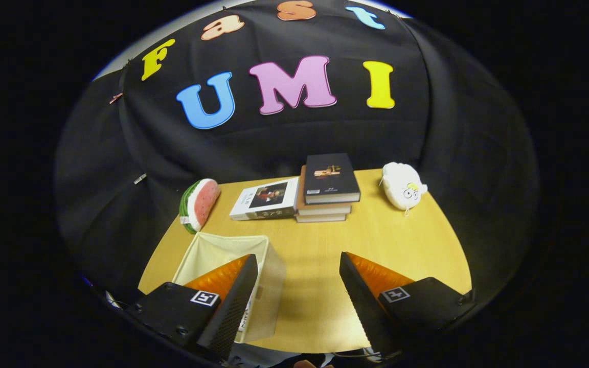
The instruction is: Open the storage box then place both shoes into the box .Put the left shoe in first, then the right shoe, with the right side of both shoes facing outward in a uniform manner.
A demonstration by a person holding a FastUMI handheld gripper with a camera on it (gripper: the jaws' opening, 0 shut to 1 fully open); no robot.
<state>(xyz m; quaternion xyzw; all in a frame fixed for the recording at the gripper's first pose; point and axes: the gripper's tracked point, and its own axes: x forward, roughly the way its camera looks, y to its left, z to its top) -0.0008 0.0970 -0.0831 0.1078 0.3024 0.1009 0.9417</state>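
While gripper (298, 266) hangs w/ fingers spread, empty, box (228, 278) sits under one finger; books (325, 191) beyond box.

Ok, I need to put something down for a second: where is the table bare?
The widest bare patch of table lies between the open tool's fingers, from the fabric storage box across toward the white plush toy. It is crowded at the far edge: watermelon-slice toy, single book, stacked books.

open cream fabric box (223, 250) on table
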